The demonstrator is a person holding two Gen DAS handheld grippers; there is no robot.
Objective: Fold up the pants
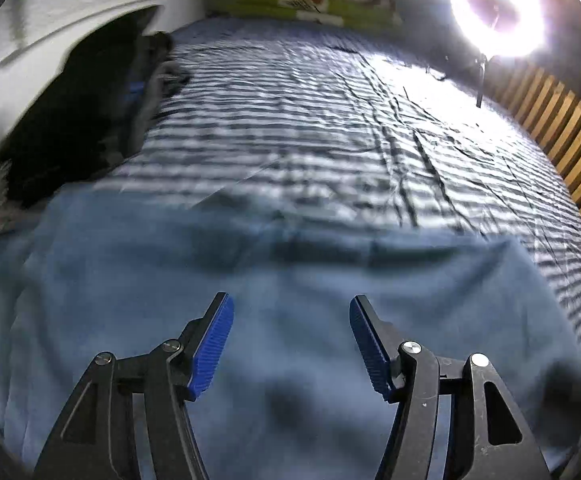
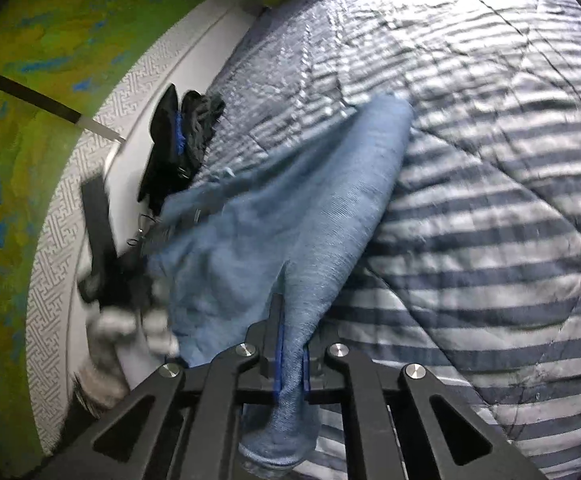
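In the left wrist view, a heap of dark clothing (image 1: 90,112) lies far ahead and to the left of the left gripper (image 1: 291,312), against a white wall (image 1: 50,40). The gripper's jaws stand wide apart with nothing between them, and its blue pads (image 1: 214,344) hang clear over the light blue pants (image 1: 250,280), which spread directly below and just ahead of the fingertips. Beyond the pants, ahead of the gripper, stretches a striped bedcover (image 1: 310,120), creased toward the right. At the far end sits a green patterned pillow (image 1: 290,0). Far ahead to the right a ring light (image 1: 496,10) glares, and a slatted wooden rail (image 1: 562,140) runs down the right edge.

In the right wrist view, a green painted wall (image 2: 30,120) with a white patterned band (image 2: 70,200) fills the far left. A blurred dark tool with a gloved hand (image 2: 106,320) shows to the left of the right gripper (image 2: 290,356); whether this is the other gripper I cannot tell. The same dark clothing (image 2: 178,140) lies ahead and to the left, near the wall. The right gripper is clamped tight on a bunched fold of the pants (image 2: 282,220): fabric runs between the blue pads (image 2: 277,360) and hangs below them toward the camera. From the grip the cloth rises ahead, fanning to the left and reaching a rounded end (image 2: 394,116) farther on. To the right of the gripper and beneath it lies the striped bedcover (image 2: 490,200), brightly lit at the far end.
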